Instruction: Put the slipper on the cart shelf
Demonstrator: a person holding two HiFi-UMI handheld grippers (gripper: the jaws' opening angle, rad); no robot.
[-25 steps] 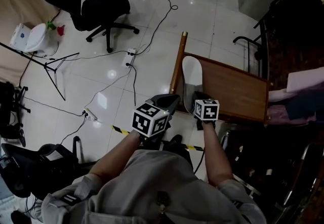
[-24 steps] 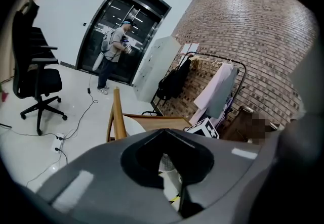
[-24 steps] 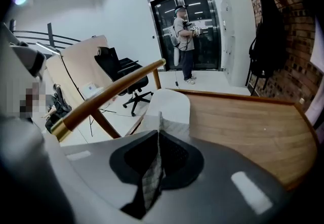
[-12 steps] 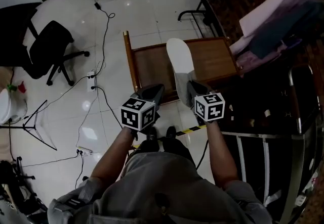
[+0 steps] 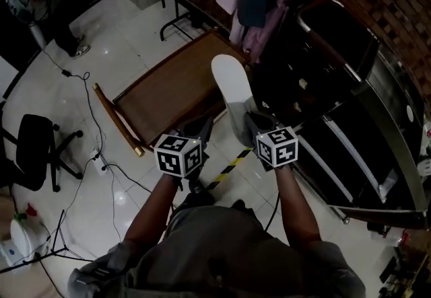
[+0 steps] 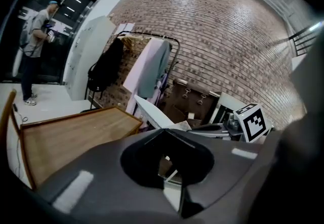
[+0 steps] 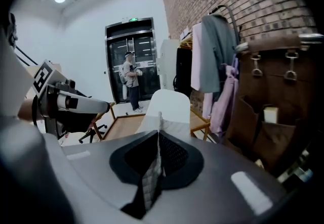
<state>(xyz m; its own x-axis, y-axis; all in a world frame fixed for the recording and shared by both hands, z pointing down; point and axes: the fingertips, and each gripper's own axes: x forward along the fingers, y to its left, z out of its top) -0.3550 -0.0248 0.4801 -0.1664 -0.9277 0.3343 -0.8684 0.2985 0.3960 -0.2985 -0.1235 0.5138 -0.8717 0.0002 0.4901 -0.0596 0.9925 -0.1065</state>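
— Where do we have the slipper (image 7: 167, 109)?

— In our right gripper (image 5: 251, 120). Its jaws are clamped on the quilted edge of the slipper, and the white sole runs straight forward out of them, up off the floor.

— And our left gripper (image 5: 203, 130)?

— Its jaws are pressed together with nothing between them. It sits just to the left of the right jaws, at about the same height, not touching the slipper.

— What do we see beyond the jaws?

— Ahead of the left jaws and a little to their left lies a wooden platform (image 5: 168, 91) with a raised rail along its left edge. The tip of the slipper reaches over its near right corner in the head view; we cannot tell whether it touches. Ahead of the right jaws and to their right hang some clothes (image 7: 212, 61) against a brick wall (image 7: 253, 0), with a dark metal rack (image 5: 350, 149) off to the right below them.

— Anything under the jaws?

— A strip of yellow and black tape (image 5: 225, 169) on the pale floor, between the two grippers and nearer to us. Far ahead of the right jaws a person (image 7: 131, 81) stands by a glass door.
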